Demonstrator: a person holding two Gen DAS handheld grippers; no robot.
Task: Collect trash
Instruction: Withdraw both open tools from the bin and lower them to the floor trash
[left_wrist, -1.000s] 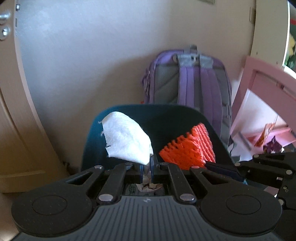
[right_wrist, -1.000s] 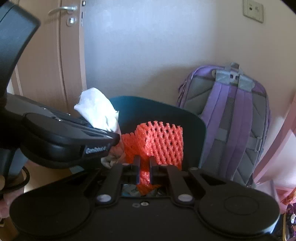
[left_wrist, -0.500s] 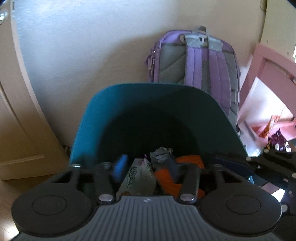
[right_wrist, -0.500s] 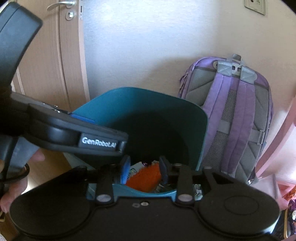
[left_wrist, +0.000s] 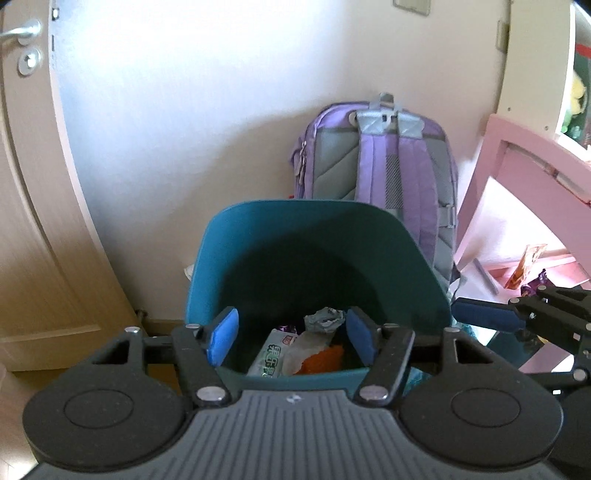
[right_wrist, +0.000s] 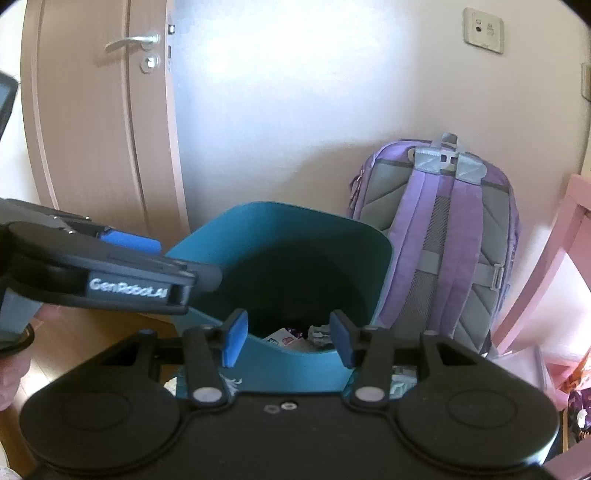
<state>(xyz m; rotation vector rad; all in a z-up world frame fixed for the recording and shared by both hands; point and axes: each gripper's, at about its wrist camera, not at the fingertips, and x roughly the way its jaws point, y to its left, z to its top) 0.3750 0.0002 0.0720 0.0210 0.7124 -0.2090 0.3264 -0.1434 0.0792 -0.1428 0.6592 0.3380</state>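
Note:
A teal trash bin (left_wrist: 258, 229) stands on the floor by the wall; it also shows in the right wrist view (right_wrist: 207, 243). Inside lie a green-and-white wipes packet (left_wrist: 271, 354), the white tissue (left_wrist: 308, 345), the orange foam net (left_wrist: 323, 362) and a grey crumpled wad (left_wrist: 323, 319). My left gripper (left_wrist: 291, 341) is open and empty above the bin's near rim. My right gripper (right_wrist: 288, 341) is open and empty, also above the near rim, beside the left one (right_wrist: 110, 269).
A purple backpack (left_wrist: 384, 162) leans on the wall behind the bin. A wooden door (right_wrist: 96, 122) is at the left. Pink furniture (left_wrist: 524, 173) stands at the right with wrappers (left_wrist: 524, 266) under it. The floor is wooden.
One second ago the left gripper held a white tissue and the right an orange foam net. Both opened and both pieces dropped into the bin. Both grippers pulled back and up.

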